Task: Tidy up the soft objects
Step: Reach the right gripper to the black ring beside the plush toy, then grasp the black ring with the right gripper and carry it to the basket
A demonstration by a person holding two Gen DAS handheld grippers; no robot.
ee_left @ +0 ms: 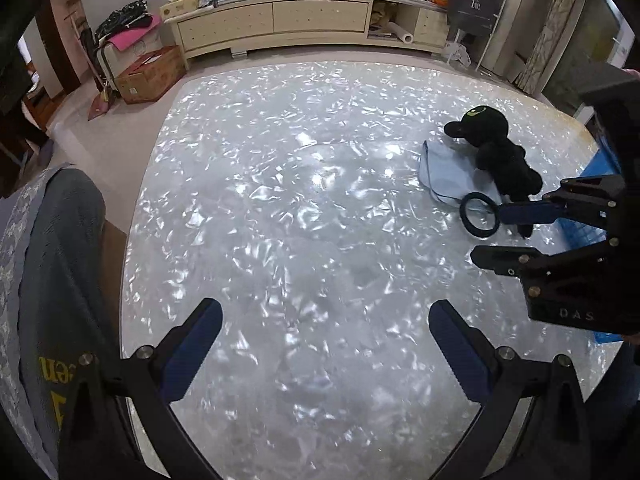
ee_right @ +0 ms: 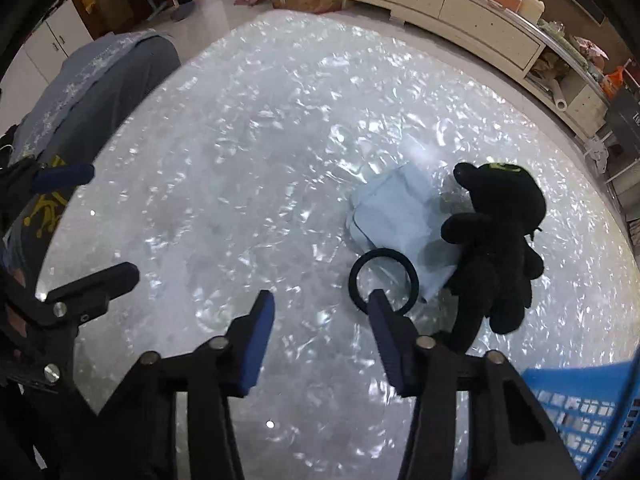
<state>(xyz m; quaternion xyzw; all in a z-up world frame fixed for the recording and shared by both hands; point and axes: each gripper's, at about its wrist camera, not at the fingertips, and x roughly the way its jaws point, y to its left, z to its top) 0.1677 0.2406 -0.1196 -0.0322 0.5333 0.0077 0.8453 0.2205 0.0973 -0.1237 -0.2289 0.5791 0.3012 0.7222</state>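
Your right tongs [ee_right: 320, 320] hang over the near right part of the worktop [ee_right: 240, 160], partly open and holding nothing. One tip sits at the near rim of the black hair ring [ee_right: 354, 280], which lies flat, half on the pale blue cloth [ee_right: 396, 208]. Right beside them lies the black plush toy [ee_right: 500, 240], its long body pointing toward you. Your right hand is nearer. Your left tongs [ee_left: 326, 340] are wide and empty. Only a corner of the blue basket [ee_right: 580, 408] shows.
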